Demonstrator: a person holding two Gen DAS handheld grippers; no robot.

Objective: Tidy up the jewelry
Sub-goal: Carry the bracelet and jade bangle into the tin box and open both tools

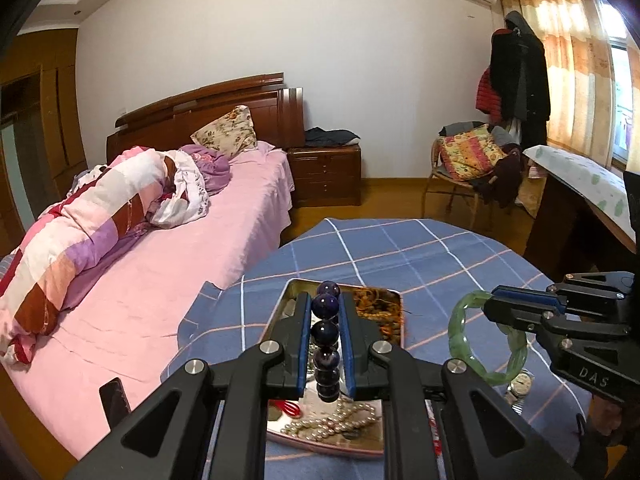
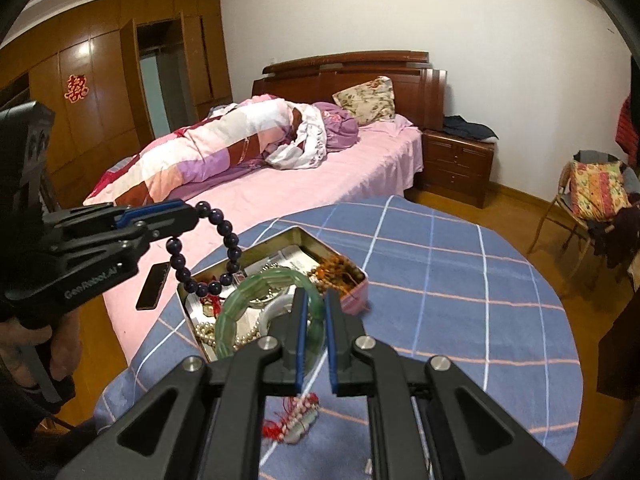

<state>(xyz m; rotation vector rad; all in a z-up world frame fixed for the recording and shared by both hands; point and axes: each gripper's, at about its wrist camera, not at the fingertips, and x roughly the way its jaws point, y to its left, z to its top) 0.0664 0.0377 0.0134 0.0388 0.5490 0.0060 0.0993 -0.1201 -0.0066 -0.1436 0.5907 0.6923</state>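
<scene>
My left gripper [image 1: 326,305] is shut on a dark purple bead bracelet [image 1: 326,330] and holds it above an open metal tin [image 1: 294,285]. From the right wrist view the left gripper [image 2: 192,212] shows at the left with the bead bracelet [image 2: 224,226] hanging from it over the tin [image 2: 356,296]. My right gripper [image 2: 315,300] is shut on a green jade bangle [image 2: 228,316], held just above the tin's near side. In the left wrist view the right gripper [image 1: 490,306] and the bangle [image 1: 456,334] are at the right. The tin holds a pearl string [image 1: 332,420] and orange beads [image 1: 378,304].
A round table with a blue checked cloth [image 2: 460,300] carries the tin. A wristwatch [image 1: 520,386] and a red-tasselled pendant [image 2: 296,416] lie on the cloth. A pink bed [image 2: 280,200] with a black phone [image 2: 154,286] stands close on the left. A chair [image 2: 580,208] is far right.
</scene>
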